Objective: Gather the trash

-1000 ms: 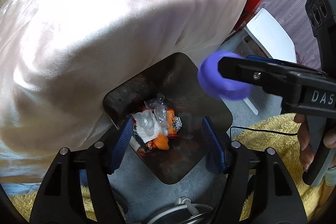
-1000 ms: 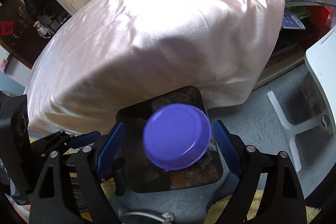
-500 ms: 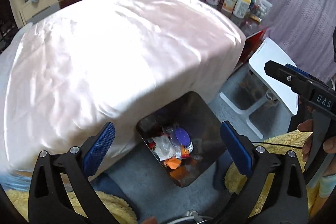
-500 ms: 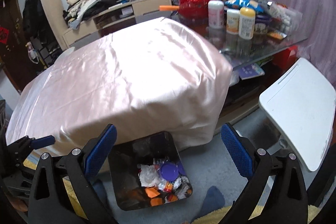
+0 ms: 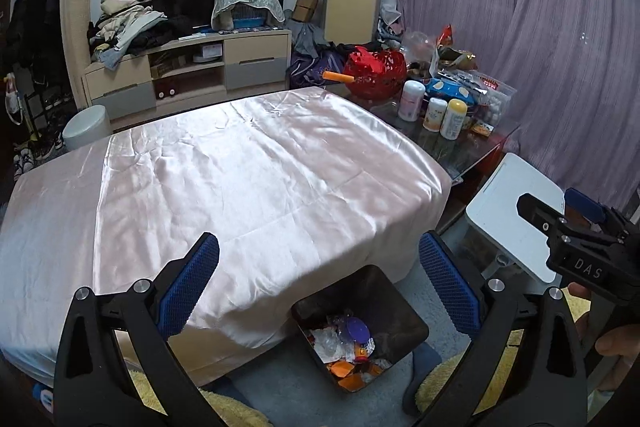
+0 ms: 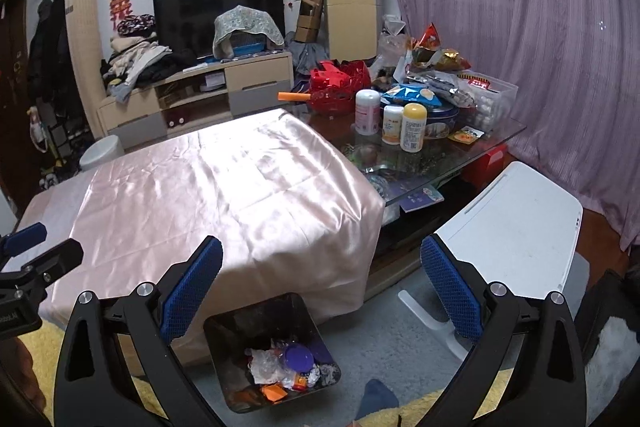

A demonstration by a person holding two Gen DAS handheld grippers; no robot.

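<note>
Your left gripper (image 5: pixel 320 291) and right gripper (image 6: pixel 322 291) are both spread, holding nothing; the dark square trash bin (image 6: pixel 224 331) sits lower centre, directly beneath them.

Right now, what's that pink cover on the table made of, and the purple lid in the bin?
The pink cover looks like satin: glossy, with bright sheen and soft creases. The purple lid in the bin looks like smooth molded plastic, though it is too small to be sure.

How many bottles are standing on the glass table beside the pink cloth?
3, in a row near the cloth: a pink-and-white bottle closest to the cloth, a small white bottle in the middle, and a yellow-capped bottle outermost. The snack pile behind may hide more.
</note>
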